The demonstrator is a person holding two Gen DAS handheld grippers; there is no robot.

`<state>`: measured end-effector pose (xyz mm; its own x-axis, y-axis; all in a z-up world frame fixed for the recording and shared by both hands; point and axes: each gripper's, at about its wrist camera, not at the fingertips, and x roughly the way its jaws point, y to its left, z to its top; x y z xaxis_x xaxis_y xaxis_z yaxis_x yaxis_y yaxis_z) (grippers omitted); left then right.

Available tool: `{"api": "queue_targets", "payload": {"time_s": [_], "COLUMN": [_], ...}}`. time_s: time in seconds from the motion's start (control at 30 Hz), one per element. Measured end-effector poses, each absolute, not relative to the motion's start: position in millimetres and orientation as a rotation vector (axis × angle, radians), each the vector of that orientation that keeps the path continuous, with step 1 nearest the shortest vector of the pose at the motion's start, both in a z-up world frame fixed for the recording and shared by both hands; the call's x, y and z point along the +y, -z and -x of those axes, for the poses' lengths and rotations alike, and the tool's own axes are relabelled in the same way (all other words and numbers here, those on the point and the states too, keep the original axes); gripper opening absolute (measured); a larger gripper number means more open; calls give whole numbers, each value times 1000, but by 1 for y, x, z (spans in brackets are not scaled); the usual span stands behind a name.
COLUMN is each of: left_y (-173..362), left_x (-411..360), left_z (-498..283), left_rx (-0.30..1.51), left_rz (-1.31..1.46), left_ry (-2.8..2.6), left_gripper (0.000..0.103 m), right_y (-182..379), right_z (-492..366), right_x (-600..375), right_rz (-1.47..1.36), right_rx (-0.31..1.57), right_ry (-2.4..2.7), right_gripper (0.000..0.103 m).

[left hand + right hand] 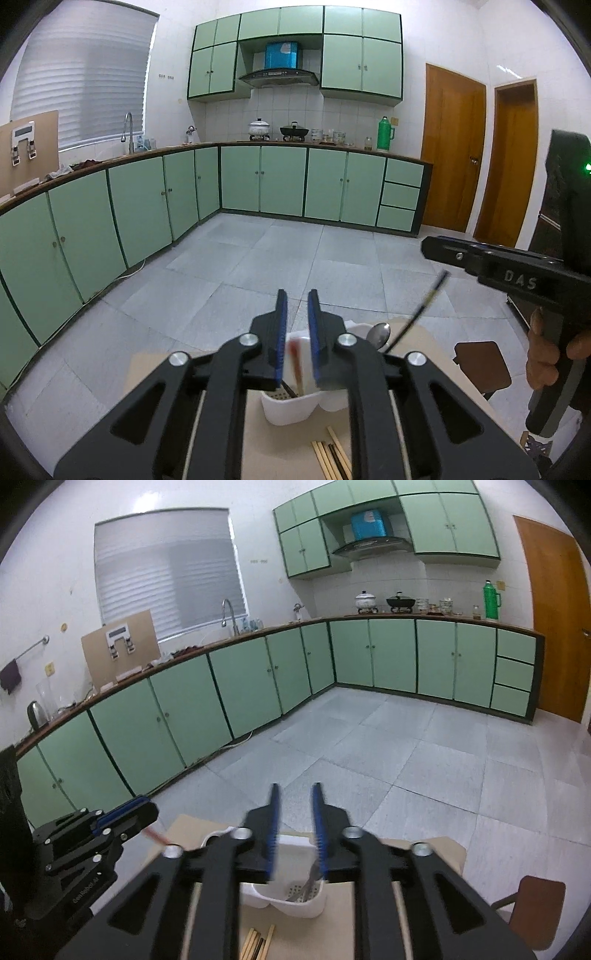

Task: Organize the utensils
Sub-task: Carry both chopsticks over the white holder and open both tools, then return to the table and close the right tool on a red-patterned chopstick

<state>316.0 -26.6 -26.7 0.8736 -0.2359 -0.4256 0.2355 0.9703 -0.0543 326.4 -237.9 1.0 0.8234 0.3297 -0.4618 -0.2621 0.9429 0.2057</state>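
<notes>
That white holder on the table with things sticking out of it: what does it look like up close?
The white holder looks like smooth moulded plastic, with rounded walls and more than one compartment. The front pocket has a floor pierced with small holes. It stands upright on a pale board on the table, partly hidden behind the claws. A spoon rises from a rear section, and a dark stick and a blurred red-tipped one stand in the front pocket. Loose chopsticks lie on the board just in front of it, apart from it.
</notes>
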Motion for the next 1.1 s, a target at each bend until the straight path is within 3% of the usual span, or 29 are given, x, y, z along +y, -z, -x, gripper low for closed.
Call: {"api": "queue_targets", "payload": {"time_s": [0.17,0.43,0.8,1.1], "left_y": [18,41,135,197], "left_x": [-18,-6,6,8], "left_z": [-292,-224,-159,-129], "left_rx": [417,447,683,866], "left_rz": [-1,9,4,-12], "left_ry": [227,208,191,171], "left_gripper": [34,54,64,67], "right_y": [-7,26,125,181], "right_z": [-295,-217,-135,-111], "right_x": [-255,-263,-251,-228], "right_rz": [-151,-131,-176,-106], "right_rx": [473,466,672,808], "right_ry": [-291,-262,-230,-221], "right_gripper": [48,77,87,87]}}
